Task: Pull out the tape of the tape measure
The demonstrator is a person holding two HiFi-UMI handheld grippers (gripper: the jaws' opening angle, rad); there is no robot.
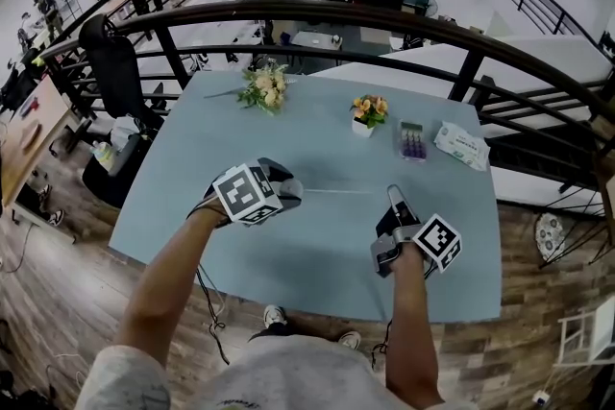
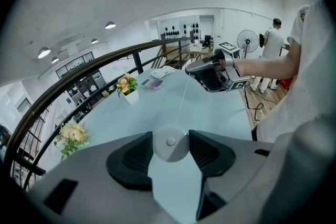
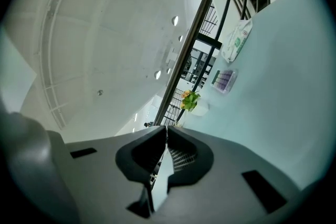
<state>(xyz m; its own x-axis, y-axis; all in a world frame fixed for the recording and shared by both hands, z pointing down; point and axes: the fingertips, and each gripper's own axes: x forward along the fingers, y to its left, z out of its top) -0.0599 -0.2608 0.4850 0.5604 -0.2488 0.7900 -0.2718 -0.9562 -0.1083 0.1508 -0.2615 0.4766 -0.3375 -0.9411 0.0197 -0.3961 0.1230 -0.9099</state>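
— Tape measure (image 2: 170,145) first: where is it?

— Over the near part of the pale blue table (image 1: 173,206). It is a round white case, clamped between the jaws of the left gripper (image 1: 288,191). The jaws stand fairly wide, with both pads against its sides. I can't tell whether it rests on the tabletop.

— And the tape (image 1: 341,192)?

— It is drawn out in a thin line toward the person's right and reaches the right gripper (image 1: 392,194).

— Is that one gripping?

— Its jaws are pressed together with almost no gap, pinching the tape's end.

— Anything else on the table?

— Farther back there is a bouquet (image 1: 266,88), a small pot of orange flowers (image 1: 368,113), a calculator (image 1: 412,141) and a pack of wipes (image 1: 461,146). All are well apart from both grippers.
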